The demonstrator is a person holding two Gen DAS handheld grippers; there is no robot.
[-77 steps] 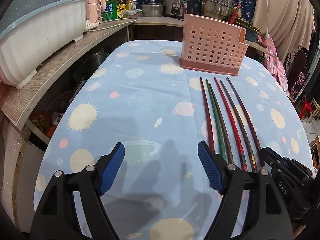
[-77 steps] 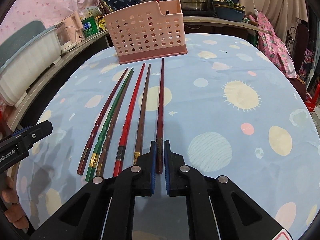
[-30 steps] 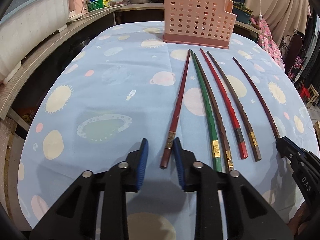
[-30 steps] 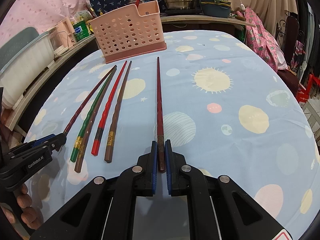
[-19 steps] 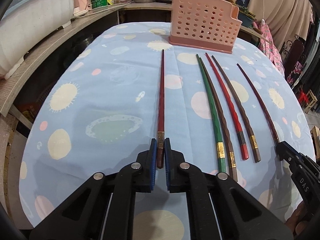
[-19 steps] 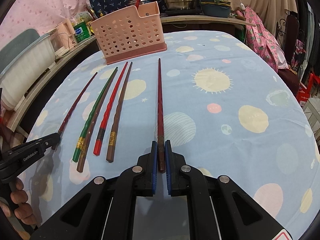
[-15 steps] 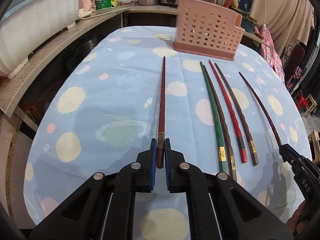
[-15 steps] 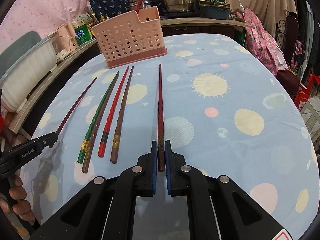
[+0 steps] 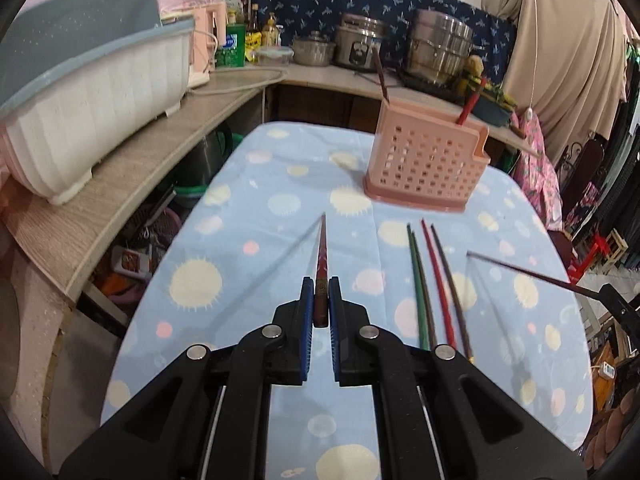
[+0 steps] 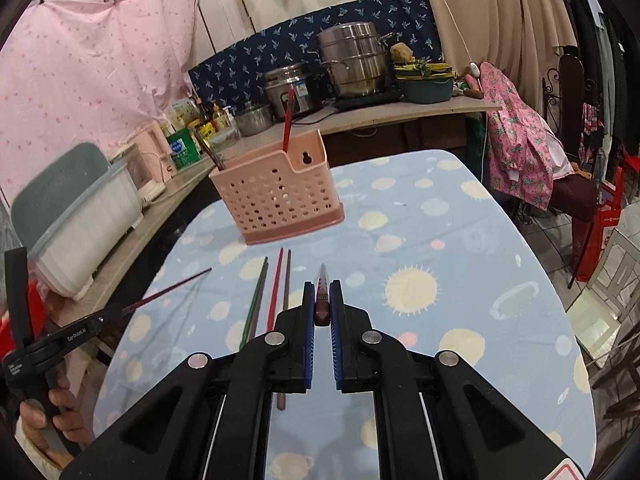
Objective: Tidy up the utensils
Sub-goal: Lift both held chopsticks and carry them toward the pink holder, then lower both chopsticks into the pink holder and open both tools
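Note:
My left gripper (image 9: 321, 300) is shut on the thick end of a dark red chopstick (image 9: 321, 256), held in the air and pointing toward the pink perforated utensil basket (image 9: 426, 166). My right gripper (image 10: 322, 300) is shut on another dark red chopstick (image 10: 322, 280), also lifted off the cloth. Several chopsticks, green, brown and red (image 9: 434, 276), lie side by side on the blue tablecloth between the two grippers. The basket (image 10: 276, 196) stands at the far end of the table with a red chopstick (image 10: 287, 120) and a dark one upright in it.
A white and grey dish rack (image 9: 80, 92) sits on the wooden counter (image 9: 120, 176) to the left. Steel pots (image 10: 352, 60) and bottles line the back counter. The table edge (image 9: 160, 248) drops off at left; a pink garment (image 10: 520, 148) hangs at right.
The left gripper closed on the leftmost chopstick. Both grippers then rose, lifting their chopsticks off the cloth, so the basket and back counter now appear higher and further in both views.

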